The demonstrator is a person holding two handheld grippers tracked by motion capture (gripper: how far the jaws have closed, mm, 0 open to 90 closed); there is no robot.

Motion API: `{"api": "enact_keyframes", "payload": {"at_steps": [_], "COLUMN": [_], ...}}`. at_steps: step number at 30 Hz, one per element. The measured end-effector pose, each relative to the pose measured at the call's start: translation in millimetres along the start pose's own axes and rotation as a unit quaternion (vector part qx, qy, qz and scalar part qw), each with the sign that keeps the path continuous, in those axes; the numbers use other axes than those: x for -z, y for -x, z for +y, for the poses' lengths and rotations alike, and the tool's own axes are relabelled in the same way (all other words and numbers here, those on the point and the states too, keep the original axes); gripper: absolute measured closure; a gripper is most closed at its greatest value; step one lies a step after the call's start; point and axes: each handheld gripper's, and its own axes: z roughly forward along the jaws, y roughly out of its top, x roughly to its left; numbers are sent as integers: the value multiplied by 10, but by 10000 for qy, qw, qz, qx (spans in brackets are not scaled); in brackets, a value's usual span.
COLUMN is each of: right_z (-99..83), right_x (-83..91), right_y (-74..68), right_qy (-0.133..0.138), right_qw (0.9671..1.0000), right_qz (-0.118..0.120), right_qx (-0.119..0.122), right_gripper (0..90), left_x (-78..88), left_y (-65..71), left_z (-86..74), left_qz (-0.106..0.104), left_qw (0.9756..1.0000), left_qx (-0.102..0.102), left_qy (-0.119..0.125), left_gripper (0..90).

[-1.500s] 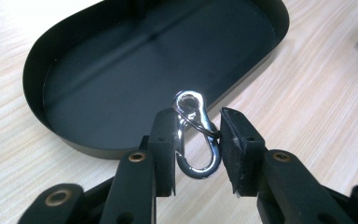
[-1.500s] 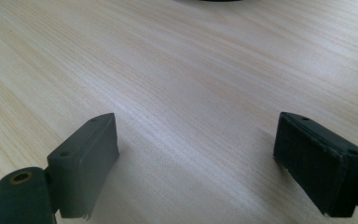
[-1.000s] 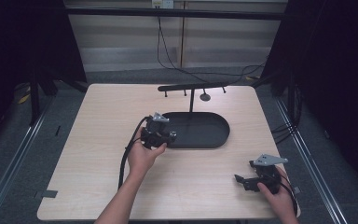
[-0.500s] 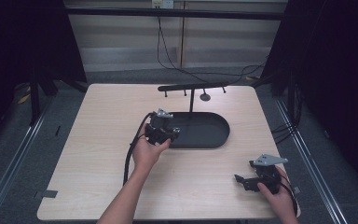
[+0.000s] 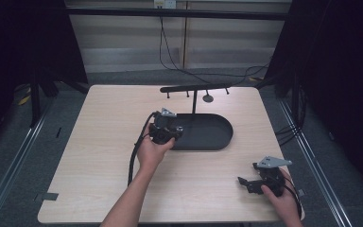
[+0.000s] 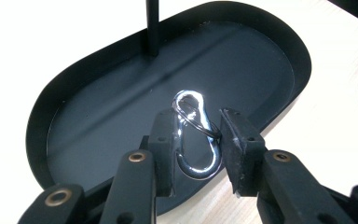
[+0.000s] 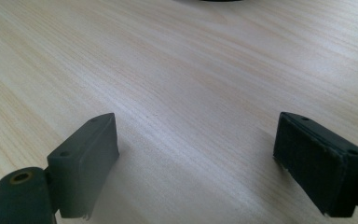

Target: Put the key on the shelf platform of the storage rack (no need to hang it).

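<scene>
Carabiner (image 6: pixel 196 135), silver, pinched in my left claw (image 6: pixel 198 140) over the near rim of the black oval tray (image 6: pixel 279 42); long axis runs along the jaws, away from me. Hanger stand post (image 6: pixel 152 25) rises straight beyond. Right claw (image 7: pixel 196 158) spread wide, nothing held, low over the counter (image 7: pixel 191 70), well apart.

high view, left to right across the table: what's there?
Left gripper holding a silver clip → black oval tray with its hook stand → right gripper, jaws open, near the table's right front corner.
</scene>
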Motion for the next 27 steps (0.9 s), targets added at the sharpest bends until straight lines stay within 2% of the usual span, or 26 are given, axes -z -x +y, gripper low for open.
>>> {"api": "enact_keyframes", "payload": {"at_steps": [6,10,19,27], "right_z": [0,0,0,0], "right_x": [0,0,1,0], "right_y": [0,-1,-1,0], "right_qy": [2,-4,-4,1], "right_qw": [10000,10000,10000,10000], "right_qz": [0,2,1,-1], "right_qx": [3,-5,-5,5], "right_gripper": [133,133,133,133], "left_x": [-48,-99,-191,-250], "left_y": [2,8,22,7], "left_z": [33,44,53,60], "left_qz": [-6,-25,51,94], "left_qw": [10000,10000,10000,9999], "left_qx": [-32,37,6,74], "left_qy": [-18,-7,-38,33], "left_gripper": [673,673,673,673]}}
